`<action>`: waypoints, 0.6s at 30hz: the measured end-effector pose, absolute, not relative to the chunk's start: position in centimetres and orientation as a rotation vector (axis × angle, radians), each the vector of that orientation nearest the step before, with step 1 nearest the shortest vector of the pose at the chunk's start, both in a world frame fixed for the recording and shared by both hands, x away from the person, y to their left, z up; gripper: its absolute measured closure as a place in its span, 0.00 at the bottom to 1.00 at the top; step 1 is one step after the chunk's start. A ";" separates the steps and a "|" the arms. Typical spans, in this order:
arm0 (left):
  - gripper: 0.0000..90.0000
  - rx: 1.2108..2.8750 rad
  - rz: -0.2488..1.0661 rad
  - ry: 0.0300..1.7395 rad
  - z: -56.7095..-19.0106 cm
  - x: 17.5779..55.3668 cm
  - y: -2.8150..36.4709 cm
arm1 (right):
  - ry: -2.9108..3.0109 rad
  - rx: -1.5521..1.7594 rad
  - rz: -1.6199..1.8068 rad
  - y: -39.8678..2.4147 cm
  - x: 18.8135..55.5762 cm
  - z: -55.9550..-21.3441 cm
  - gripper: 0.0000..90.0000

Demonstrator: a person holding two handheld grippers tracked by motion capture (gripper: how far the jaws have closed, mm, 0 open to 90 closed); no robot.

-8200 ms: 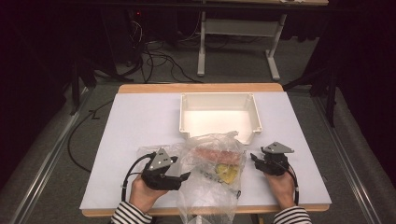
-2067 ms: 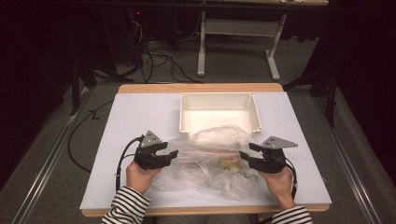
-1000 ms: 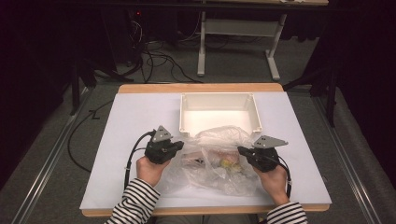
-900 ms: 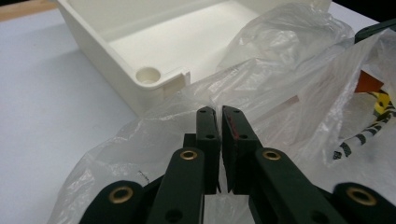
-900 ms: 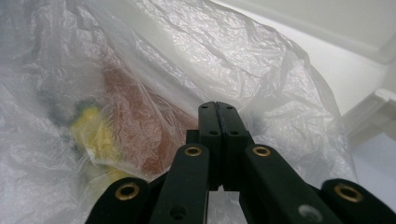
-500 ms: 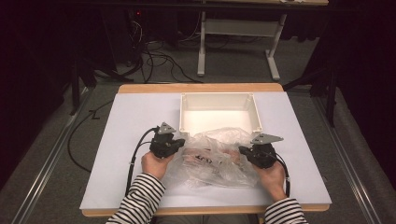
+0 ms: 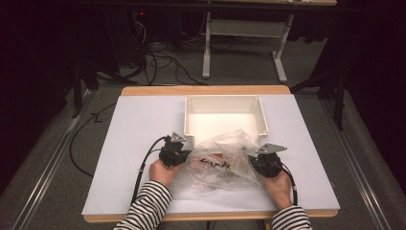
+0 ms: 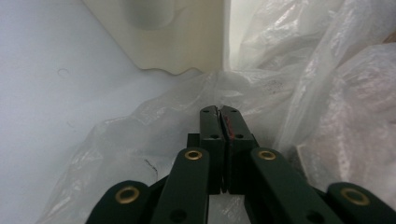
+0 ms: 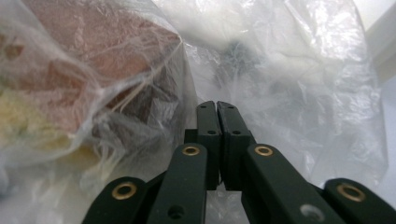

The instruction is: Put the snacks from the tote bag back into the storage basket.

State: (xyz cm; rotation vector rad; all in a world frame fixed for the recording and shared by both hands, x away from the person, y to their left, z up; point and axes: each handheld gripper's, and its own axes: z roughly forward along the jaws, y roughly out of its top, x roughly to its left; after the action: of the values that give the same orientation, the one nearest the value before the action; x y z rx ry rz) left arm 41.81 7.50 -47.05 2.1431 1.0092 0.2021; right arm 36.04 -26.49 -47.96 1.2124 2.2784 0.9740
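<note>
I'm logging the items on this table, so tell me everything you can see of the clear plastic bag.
The clear plastic bag is thin, crinkled film with dark print on it. It lies slumped on the white table, its top edge reaching the white bin. Through the film, pinkish-brown and pale yellow contents show, too blurred to name. The left gripper and the right gripper sit at its two ends, fingers closed; the film bunches around them, apparently pinched.

Both grippers, left [image 7: 179, 154] and right [image 7: 256, 162], clamped the crumpled clear plastic bag [image 7: 218, 160] at opposite edges, apparently pinching film, just before the white tray [image 7: 225, 101].
</note>
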 end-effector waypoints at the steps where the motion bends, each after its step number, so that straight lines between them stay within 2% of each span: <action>1: 0.95 2.143 0.202 1.009 -47.0 41.8 7.5 | 2.269 1.206 0.982 -26.7 35.9 -48.1 0.94; 8: 0.69 2.055 0.296 1.008 -45.4 39.2 9.5 | 2.246 1.201 0.958 -26.6 35.6 -48.1 0.82; 9: 0.69 2.046 0.318 1.004 -44.9 38.5 9.9 | 2.246 1.201 0.958 -26.6 35.6 -48.1 0.82; 12: 0.59 2.015 0.389 0.949 -43.2 35.6 10.7 | 2.236 1.207 0.966 -26.8 35.6 -48.0 0.76; 18: 0.51 2.028 0.401 0.867 -42.8 32.4 10.0 | 2.174 1.264 1.016 -27.5 35.1 -47.5 0.66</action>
State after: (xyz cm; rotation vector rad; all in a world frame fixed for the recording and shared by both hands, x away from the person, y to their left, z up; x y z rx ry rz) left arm 32.41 10.00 -42.84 2.0279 0.8667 0.4006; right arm 35.08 -27.46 -47.45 1.2638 2.1743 1.0155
